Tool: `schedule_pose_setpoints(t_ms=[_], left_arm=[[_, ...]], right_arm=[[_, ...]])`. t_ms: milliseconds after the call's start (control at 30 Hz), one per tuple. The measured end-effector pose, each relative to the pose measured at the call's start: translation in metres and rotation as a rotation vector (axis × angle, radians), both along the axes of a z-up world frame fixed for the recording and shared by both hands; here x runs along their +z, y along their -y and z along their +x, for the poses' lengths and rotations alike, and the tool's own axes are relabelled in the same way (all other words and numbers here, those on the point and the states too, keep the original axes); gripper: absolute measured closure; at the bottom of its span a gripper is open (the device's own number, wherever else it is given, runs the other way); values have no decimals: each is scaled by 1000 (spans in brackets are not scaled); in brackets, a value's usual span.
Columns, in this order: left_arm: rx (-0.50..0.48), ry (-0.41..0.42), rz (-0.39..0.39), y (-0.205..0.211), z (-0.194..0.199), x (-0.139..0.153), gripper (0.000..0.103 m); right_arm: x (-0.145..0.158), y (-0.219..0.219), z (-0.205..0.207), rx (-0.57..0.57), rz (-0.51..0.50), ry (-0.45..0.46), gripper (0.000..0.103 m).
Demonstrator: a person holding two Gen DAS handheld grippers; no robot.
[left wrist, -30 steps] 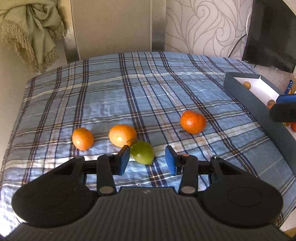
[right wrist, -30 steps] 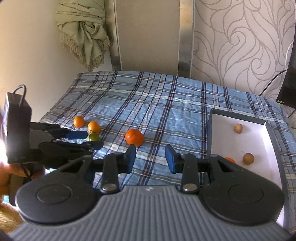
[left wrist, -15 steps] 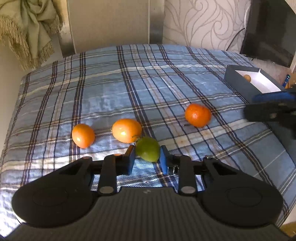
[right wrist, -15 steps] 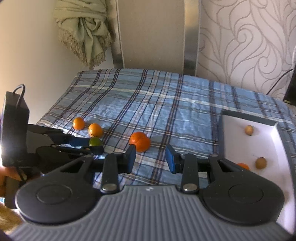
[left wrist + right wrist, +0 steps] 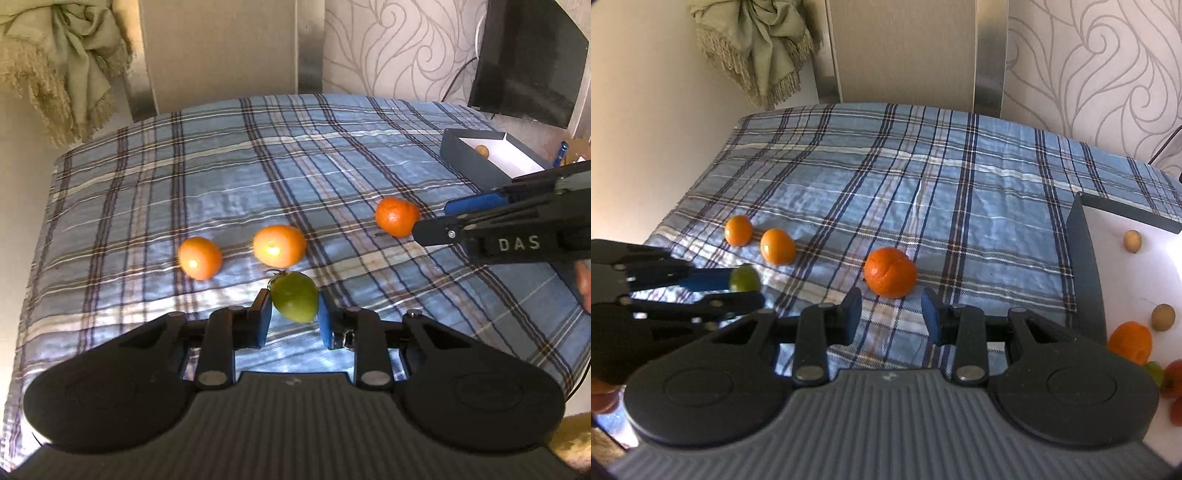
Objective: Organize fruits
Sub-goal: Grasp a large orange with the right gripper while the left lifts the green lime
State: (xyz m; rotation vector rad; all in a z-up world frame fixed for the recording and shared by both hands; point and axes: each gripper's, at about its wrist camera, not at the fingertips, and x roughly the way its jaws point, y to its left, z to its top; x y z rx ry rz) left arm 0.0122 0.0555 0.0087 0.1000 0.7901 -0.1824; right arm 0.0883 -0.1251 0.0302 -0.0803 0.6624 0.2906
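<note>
Your left gripper is closed on the green fruit: both blue pads press its sides, and the fruit sits just at the fingertips, above the checked blue cloth. In the left wrist view two oranges lie near it, one orange just beyond the green fruit at about 11 o'clock, and the other orange farther to 10 o'clock. A third, darker mandarin lies well apart at 2 o'clock, and the tips of your right gripper come in from 3 o'clock just beside it.

In the right wrist view, the jaws of your right gripper are opening and nothing is between them. The mandarin rests on the cloth just beyond the fingertips, at 12 o'clock, not touched by the pads.

The dark box with white inside stands at 3 o'clock in this view. It holds two small brown round fruits, an orange one and some red and green ones at the picture's edge, which are too cut off to name.
</note>
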Motion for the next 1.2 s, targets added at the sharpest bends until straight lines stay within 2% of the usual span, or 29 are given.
schedule_pose_setpoints(t_ms=[67, 433, 567, 600, 633, 900, 1200], left_arm=[[16, 3, -5, -6, -3, 2, 72], [72, -30, 13, -30, -16, -3, 72], [72, -39, 14, -32, -16, -7, 72], [71, -38, 15, -33, -16, -8, 72], [71, -39, 13, -34, -15, -9, 72], [96, -41, -5, -32, -12, -9, 72], [148, -29, 5, -26, -9, -4, 72]], right_arm=[[-1, -2, 2, -11, -1, 11, 52], [-15, -8, 28, -28, -14, 9, 51], [-20, -15, 34, -21, -33, 6, 53], [-22, -17, 35, -23, -41, 2, 55], [-23, -16, 35, -22, -38, 2, 62], [-10, -5, 21, -17, -19, 19, 64], [9, -1, -19, 28, 26, -3, 64]])
